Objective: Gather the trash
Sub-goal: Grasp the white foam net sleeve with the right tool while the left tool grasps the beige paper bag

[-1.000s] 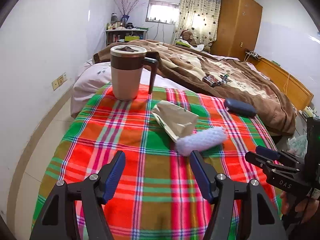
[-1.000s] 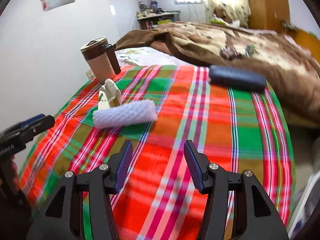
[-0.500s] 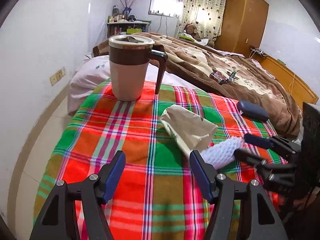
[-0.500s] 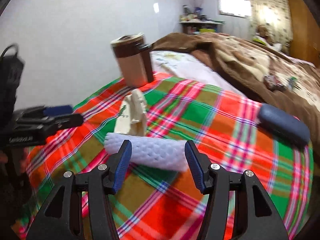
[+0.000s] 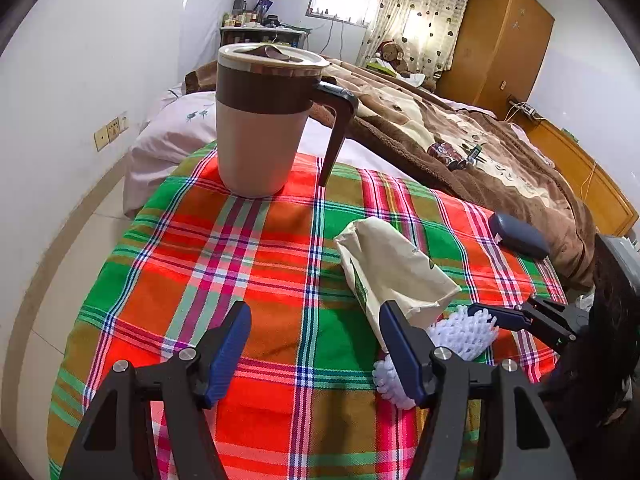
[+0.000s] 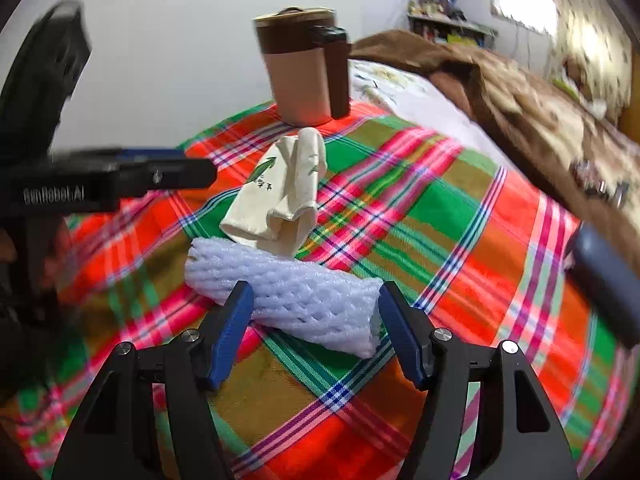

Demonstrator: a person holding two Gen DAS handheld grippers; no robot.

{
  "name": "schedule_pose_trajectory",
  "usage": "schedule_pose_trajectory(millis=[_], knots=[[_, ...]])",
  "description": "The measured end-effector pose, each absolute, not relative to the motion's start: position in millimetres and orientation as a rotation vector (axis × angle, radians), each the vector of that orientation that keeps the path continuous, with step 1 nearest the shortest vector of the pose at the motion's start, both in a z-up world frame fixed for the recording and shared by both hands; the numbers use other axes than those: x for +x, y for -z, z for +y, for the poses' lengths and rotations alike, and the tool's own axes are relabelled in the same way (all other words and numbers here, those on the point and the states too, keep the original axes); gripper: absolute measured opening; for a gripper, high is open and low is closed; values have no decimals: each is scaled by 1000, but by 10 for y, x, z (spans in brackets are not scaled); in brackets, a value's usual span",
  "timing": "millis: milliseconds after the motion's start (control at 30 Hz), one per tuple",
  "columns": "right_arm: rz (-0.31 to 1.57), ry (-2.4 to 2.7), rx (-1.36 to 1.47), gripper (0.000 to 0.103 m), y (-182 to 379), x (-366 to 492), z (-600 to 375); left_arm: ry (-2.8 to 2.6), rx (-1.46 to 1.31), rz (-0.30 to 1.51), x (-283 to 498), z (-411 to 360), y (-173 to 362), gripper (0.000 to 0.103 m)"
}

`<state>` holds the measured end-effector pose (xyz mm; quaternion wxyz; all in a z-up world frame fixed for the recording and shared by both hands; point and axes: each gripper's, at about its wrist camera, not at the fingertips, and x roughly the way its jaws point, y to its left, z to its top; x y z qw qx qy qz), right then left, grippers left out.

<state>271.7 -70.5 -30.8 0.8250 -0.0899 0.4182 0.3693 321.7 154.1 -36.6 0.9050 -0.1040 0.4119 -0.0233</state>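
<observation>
Two pieces of trash lie on the plaid tablecloth [image 5: 256,264]: a crumpled beige paper bag [image 5: 392,268] [image 6: 280,192] and a white foam net sleeve [image 5: 464,336] [image 6: 288,288] just in front of it. My right gripper [image 6: 314,304] hangs low over the sleeve with its jaws opening; the sleeve lies between the fingers and the pads do not press it. My left gripper [image 5: 314,344] is open with only cloth between its fingers; its right finger stands beside the bag's near end. Each gripper shows in the other's view: the right gripper [image 5: 520,320], the left gripper [image 6: 160,172].
A tall beige and brown lidded mug [image 5: 260,120] [image 6: 304,68] stands at the table's far side. A dark blue case [image 5: 520,236] [image 6: 608,280] lies near the right edge. Behind the table is a bed with a brown blanket [image 5: 480,152]; a white wall is to the left.
Both grippers have moved in over the table towards the trash. The right gripper has rolled, its jaws have widened, and the foam sleeve now lies between them. The left gripper's opening is unchanged.
</observation>
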Motion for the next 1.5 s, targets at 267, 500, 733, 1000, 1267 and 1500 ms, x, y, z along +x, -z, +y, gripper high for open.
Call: schedule_pose_trajectory(millis=[267, 500, 733, 1000, 1267, 1500], knots=[[899, -766, -124, 25, 309, 2597, -838, 63, -211, 859, 3245, 1476, 372, 66], [892, -688, -65, 20, 294, 2593, -1117, 78, -215, 871, 3365, 1370, 407, 68], [895, -551, 17, 20, 327, 2616, -1450, 94, -248, 901, 3575, 1253, 543, 68], [887, -534, 46, 20, 347, 2611, -1455, 102, -270, 915, 3746, 1158, 651, 68], [896, -531, 82, 21, 364, 2623, -1526, 80, -263, 910, 3811, 1077, 677, 50], [887, -527, 95, 21, 353, 2613, -1549, 89, -238, 899, 3788, 974, 650, 28]])
